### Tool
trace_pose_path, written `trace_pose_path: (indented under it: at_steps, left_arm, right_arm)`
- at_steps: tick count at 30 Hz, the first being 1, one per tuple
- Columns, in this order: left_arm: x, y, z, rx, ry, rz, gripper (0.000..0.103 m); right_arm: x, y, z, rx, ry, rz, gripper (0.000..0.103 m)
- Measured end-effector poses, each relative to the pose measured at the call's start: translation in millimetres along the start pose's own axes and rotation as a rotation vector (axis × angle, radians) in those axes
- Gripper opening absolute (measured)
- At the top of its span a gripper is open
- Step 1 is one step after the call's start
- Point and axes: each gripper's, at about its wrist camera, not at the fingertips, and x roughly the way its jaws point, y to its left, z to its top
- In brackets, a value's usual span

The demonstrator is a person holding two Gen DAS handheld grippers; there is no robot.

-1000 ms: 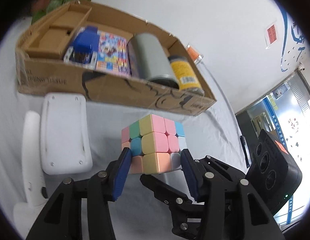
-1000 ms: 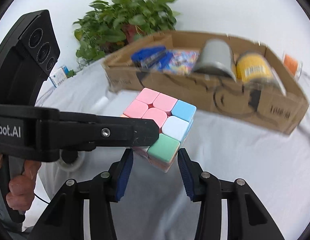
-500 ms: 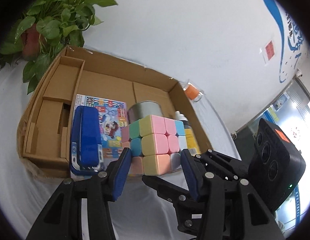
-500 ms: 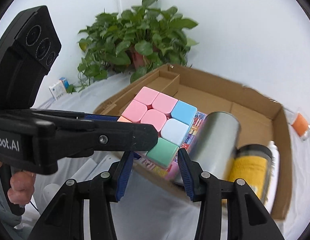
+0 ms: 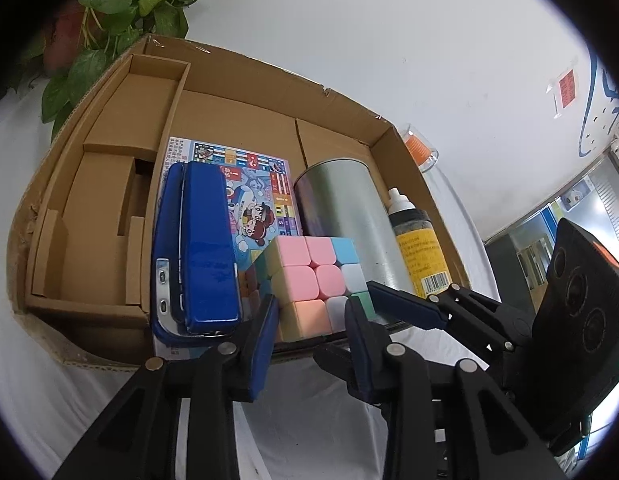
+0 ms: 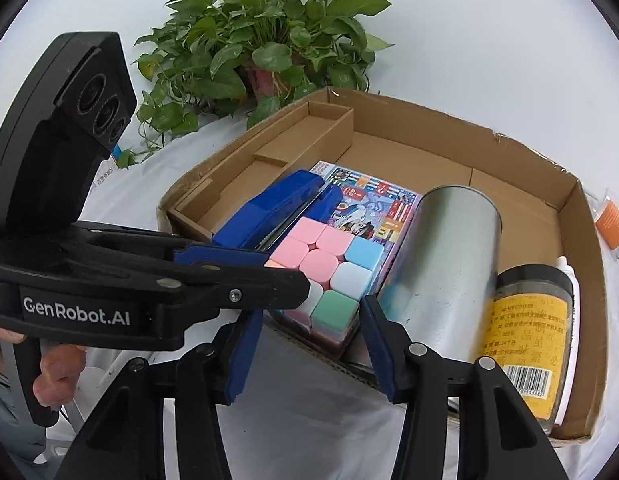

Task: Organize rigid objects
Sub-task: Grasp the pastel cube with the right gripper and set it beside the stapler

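A pastel puzzle cube point(image 5: 315, 280) point(image 6: 329, 272) is held from two sides, low inside the cardboard box point(image 5: 109, 200) point(image 6: 549, 232), between a blue stapler point(image 5: 197, 248) point(image 6: 273, 212) and a lying silver can point(image 5: 341, 204) point(image 6: 445, 260). My left gripper point(image 5: 311, 320) is shut on the cube's lower sides. My right gripper point(image 6: 309, 320) is shut on it from the other direction. The left gripper's fingers point(image 6: 229, 260) cross the right wrist view. A colourful picture box point(image 5: 249, 188) point(image 6: 373, 200) lies under the cube.
A yellow-labelled bottle point(image 5: 417, 248) point(image 6: 529, 332) lies at the box's right end. Cardboard dividers point(image 5: 105, 216) fill its left end. A potted plant point(image 6: 265, 40) stands behind the box. A small orange-labelled glass point(image 5: 419, 148) sits outside on the white cloth.
Both grippers carried the cube from the table up over the box's front wall and lowered it inside, between the stapler and the silver can.
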Motion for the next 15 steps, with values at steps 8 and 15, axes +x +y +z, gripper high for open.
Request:
trace_pose_path:
  at_steps: [8, 15]
  left_arm:
    - [-88.7, -4.6, -41.1, 0.077, -0.156, 0.018, 0.057]
    - [-93.8, 56.7, -90.9, -0.098, -0.085, 0.097, 0.071]
  right_arm:
    - [-49.9, 19.1, -36.6, 0.037, -0.109, -0.034, 0.076]
    - [-22.3, 76.5, -81.6, 0.077, -0.057, 0.088, 0.077]
